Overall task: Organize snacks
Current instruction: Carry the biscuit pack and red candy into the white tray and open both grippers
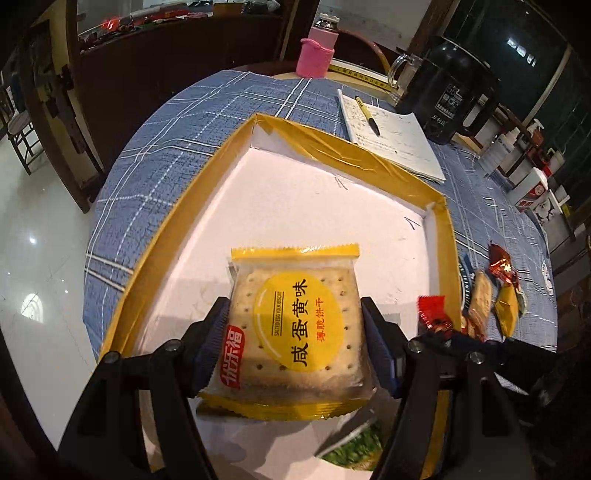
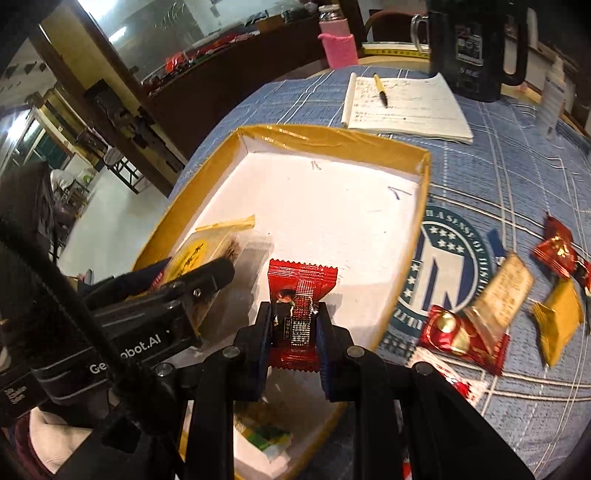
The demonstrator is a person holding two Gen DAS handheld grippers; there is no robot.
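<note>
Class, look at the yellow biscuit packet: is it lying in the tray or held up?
Held up. The left gripper is shut on the biscuit packet, above the tray floor.

A dim room around a cloth-covered round table

A blue checked tablecloth with white lines (image 1: 177,147) covers the round table; beyond its far edge stands a long dark wooden counter (image 1: 166,62) backed by a glass pane (image 2: 155,29). The glossy pale tiled floor (image 1: 33,229) on the left reflects bright spots of light. A dark wooden stool (image 1: 20,142) stands on it, and large dark windows (image 1: 517,48) fill the right.
</note>
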